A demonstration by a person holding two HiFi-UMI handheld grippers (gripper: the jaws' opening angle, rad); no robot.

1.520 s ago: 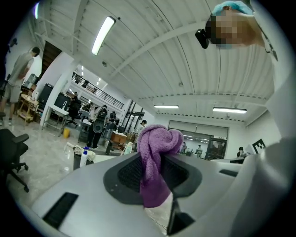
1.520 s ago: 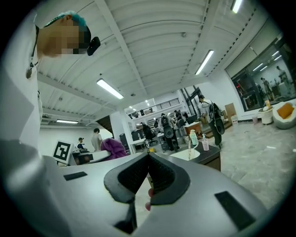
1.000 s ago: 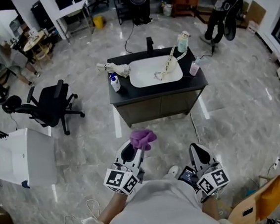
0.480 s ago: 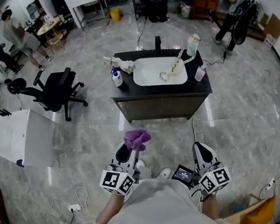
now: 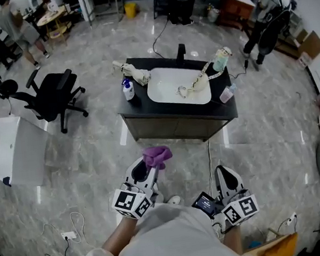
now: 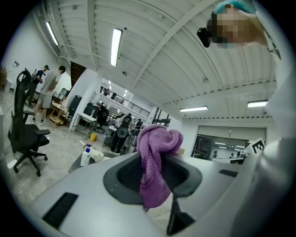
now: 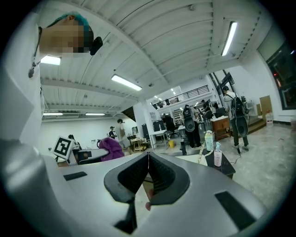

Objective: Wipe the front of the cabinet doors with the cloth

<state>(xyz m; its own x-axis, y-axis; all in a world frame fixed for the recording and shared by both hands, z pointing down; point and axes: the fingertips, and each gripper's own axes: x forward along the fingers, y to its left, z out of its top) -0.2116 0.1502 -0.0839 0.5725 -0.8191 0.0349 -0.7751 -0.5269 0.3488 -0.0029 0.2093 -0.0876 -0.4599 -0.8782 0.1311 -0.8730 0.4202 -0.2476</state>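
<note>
A purple cloth (image 5: 156, 155) bunches out of my left gripper (image 5: 149, 166), which is shut on it; the left gripper view shows the cloth (image 6: 156, 162) pinched between the jaws and hanging down. My right gripper (image 5: 224, 178) is shut with nothing in it, its jaws meeting at the tips (image 7: 148, 157). Both are held close to my body, well short of the sink cabinet. The cabinet's dark wooden doors (image 5: 174, 129) face me under a black counter (image 5: 228, 105) with a white basin (image 5: 162, 93).
On the counter are a pump bottle (image 5: 127, 90), a rolled towel (image 5: 132, 73), a pink bottle (image 5: 226, 94) and a green bottle (image 5: 220, 59). A black office chair (image 5: 50, 97) and a white box (image 5: 9, 152) stand left. People stand at the back. A cable (image 5: 68, 228) lies on the floor.
The head view has shifted: the cabinet now lies slightly further up and left in the picture. Both grippers keep the same hold and stay near my body.
</note>
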